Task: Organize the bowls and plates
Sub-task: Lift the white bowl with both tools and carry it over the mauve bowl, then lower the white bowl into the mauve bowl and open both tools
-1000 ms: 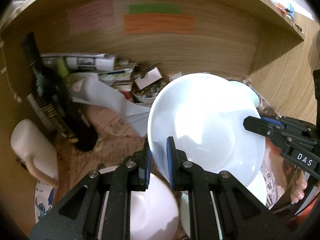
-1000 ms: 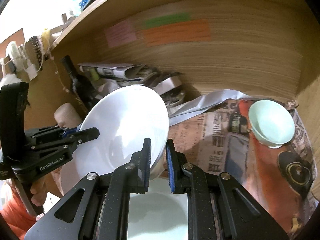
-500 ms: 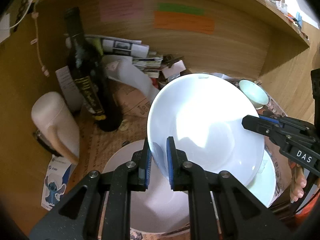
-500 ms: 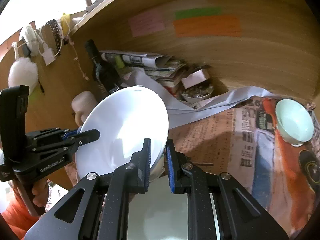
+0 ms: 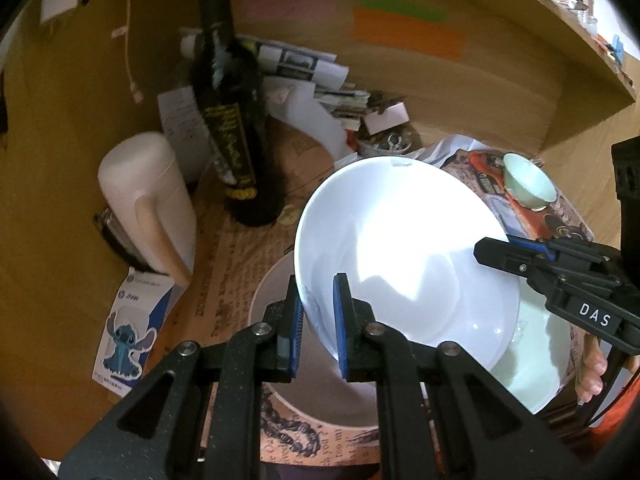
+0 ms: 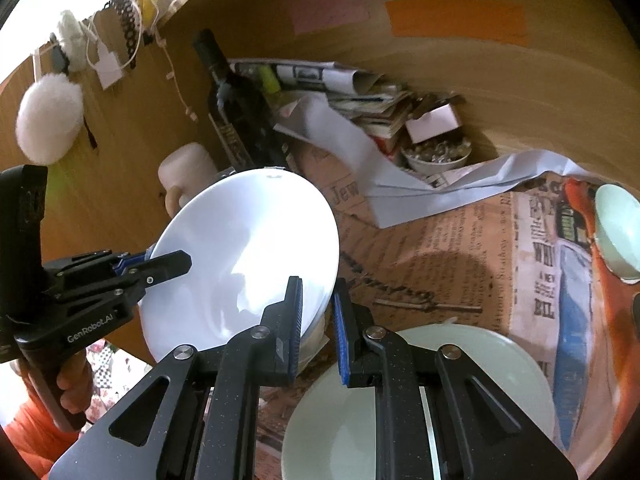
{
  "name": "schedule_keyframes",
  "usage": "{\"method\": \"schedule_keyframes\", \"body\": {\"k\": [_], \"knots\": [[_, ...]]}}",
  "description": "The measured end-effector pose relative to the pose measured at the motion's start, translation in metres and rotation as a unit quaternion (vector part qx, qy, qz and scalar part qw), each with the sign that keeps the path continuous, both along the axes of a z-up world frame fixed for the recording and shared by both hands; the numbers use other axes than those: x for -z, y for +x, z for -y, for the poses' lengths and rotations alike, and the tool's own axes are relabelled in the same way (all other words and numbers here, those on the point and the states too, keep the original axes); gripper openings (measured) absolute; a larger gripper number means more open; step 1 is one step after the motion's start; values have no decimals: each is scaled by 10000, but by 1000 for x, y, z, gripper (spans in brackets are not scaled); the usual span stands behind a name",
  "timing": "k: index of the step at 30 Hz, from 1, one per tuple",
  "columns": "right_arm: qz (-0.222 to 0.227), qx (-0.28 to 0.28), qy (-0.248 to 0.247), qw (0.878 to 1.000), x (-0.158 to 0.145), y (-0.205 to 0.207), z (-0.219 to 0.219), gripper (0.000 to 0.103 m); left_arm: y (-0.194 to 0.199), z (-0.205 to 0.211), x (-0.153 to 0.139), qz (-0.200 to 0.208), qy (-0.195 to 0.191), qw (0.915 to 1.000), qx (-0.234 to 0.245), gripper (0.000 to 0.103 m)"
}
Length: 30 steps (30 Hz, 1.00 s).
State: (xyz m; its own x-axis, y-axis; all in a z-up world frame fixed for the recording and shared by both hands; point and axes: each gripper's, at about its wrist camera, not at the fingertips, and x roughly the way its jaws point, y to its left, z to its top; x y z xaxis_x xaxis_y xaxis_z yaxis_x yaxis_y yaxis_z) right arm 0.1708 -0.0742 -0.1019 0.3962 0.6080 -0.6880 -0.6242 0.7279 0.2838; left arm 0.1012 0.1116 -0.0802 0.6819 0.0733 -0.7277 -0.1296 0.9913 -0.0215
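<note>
A white plate (image 5: 404, 256) is gripped at its near rim by the left claw (image 5: 318, 320), whose blue pads are closed on the edge. The opposite rim is pinched by the right claw (image 6: 316, 316), likewise closed on the plate (image 6: 244, 256); in the left wrist view that claw (image 5: 486, 250) is seen reaching in from the right. The plate is held tilted between the two, above the surface (image 6: 440, 248), which is covered with newspaper. Below it, a beige plate (image 5: 320, 392) is seen on the left and a pale green plate (image 6: 400, 400) on the right, both lying on the surface. A small green bowl (image 5: 528, 186) stands well apart at the far right. A dark bottle (image 5: 234, 120) and a cream jug (image 5: 148, 200) stand at the left, with papers (image 6: 352, 88) piled against the wooden back wall. A sticker card (image 5: 128, 336) lies beside the jug.
</note>
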Motion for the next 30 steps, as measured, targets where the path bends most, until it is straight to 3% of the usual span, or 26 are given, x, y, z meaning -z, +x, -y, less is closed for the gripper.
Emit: {"method": "schedule_keyframes", "body": {"k": [20,30], "knots": [[-342,-330,-429,9979,25,-3,-33,13,-9,-25,29,-375,-17,9990,-223,13],[-273,-429,-717,9961,33,-4,-42,17,-8,-22,34,-345,375,9985,-187,13]]}}
